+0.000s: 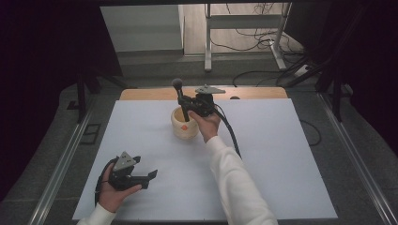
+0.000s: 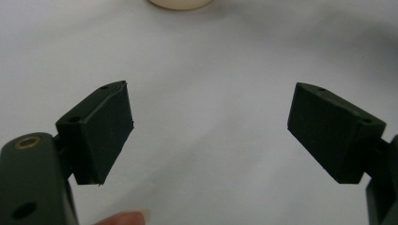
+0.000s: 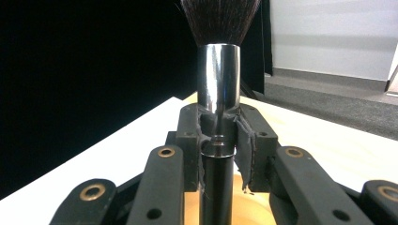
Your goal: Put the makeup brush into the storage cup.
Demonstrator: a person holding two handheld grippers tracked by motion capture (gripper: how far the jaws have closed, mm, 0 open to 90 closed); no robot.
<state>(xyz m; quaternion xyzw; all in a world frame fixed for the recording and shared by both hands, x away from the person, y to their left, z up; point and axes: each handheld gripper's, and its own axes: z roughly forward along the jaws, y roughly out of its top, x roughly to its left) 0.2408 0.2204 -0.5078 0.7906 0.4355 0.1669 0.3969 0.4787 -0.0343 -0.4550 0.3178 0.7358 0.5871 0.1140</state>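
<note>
Brush: a makeup brush [image 3: 218,75] with dark bristles on top, a shiny metal collar and a black handle, held upright in my right tool [image 1: 187,104] above the cream cup [image 1: 184,125]; in the high view its handle points down into the cup's mouth.
Right tool: clamped on the brush just where the collar meets the handle, the pads pressed on either side of it.
Right hand: my hand [image 1: 206,124] grips the tool body just right of the cup, white sleeve trailing back toward me.
Cup: stands on the white worktop [image 1: 263,154], towards its far side and near the middle.
Left tool: my left tool [image 1: 141,177] rests low over the near left part of the worktop, well apart from the cup; its jaws stand wide apart with only bare worktop between them.
Left hand: cradles that tool from below [image 1: 112,192].
</note>
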